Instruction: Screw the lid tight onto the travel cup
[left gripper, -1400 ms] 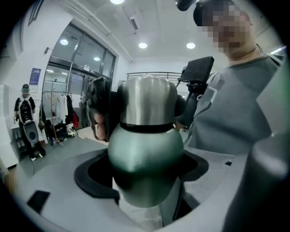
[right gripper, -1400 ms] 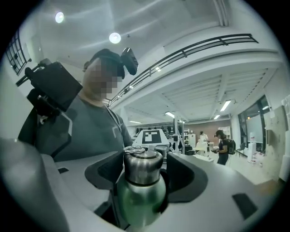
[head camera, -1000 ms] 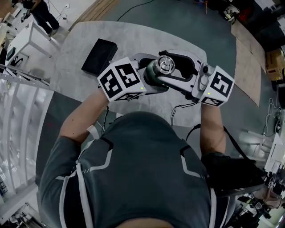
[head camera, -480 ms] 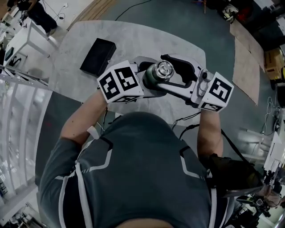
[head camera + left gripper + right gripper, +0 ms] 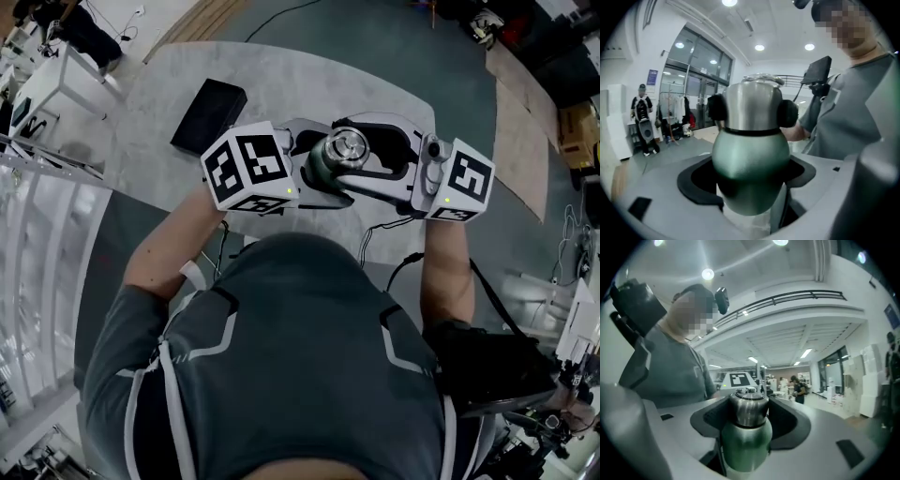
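Head view: one green travel cup (image 5: 323, 169) sits between the left gripper (image 5: 314, 173) and the right gripper (image 5: 366, 155), over a round grey table (image 5: 281, 80). One black box (image 5: 208, 114) lies well to the cup's left. Two cubes (image 5: 246, 167), one per gripper, show black-and-white square markers. Left gripper view: the jaws are clamped on the cup's green body. Right gripper view: the jaws, having just been closing, press their pads (image 5: 785, 418) on the single steel lid (image 5: 748, 409) atop the cup.
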A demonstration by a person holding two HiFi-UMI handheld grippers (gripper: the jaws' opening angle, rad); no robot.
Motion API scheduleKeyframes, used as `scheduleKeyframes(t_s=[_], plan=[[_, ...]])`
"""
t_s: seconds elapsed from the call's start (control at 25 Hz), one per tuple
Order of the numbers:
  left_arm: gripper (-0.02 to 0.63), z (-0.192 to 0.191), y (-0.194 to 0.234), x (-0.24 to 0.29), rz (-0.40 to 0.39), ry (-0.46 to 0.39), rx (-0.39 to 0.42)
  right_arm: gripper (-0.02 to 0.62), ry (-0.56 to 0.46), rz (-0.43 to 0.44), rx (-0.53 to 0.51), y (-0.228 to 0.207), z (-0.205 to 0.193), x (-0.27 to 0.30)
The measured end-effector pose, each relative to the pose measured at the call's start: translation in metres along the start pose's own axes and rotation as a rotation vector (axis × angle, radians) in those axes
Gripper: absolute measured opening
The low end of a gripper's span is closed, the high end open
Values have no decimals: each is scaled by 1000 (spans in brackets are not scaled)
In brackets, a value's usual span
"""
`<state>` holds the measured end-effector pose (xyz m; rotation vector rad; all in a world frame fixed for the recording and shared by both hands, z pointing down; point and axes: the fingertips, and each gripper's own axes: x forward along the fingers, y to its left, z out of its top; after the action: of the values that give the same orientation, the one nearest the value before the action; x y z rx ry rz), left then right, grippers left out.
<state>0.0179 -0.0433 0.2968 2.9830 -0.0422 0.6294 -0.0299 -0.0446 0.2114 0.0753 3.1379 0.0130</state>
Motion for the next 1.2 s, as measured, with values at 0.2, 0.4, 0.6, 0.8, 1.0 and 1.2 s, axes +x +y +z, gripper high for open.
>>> scheduleKeyframes(t_s=[0.2,0.4,0.6,0.8,1.0,1.2], plan=[[391,-29,34,5,172,68,-50,270,26,-245,34,-29,-30,-2],[391,-38,35,9,198,39,-64,272,65,-284,19,-28,-42,2],[391,-54,48,13,248,-17,-94,305,67,-297,42,-31,-47,-13],[391,-72,78,9,359,-85,-145,304,52,-434,85,-52,-63,-41],[391,-98,104,17,447,-73,-167,302,71,-577,125,-68,-88,-66],[391,-133,122,35,490,-67,-188,293,108,-684,170,-73,-122,-87]])
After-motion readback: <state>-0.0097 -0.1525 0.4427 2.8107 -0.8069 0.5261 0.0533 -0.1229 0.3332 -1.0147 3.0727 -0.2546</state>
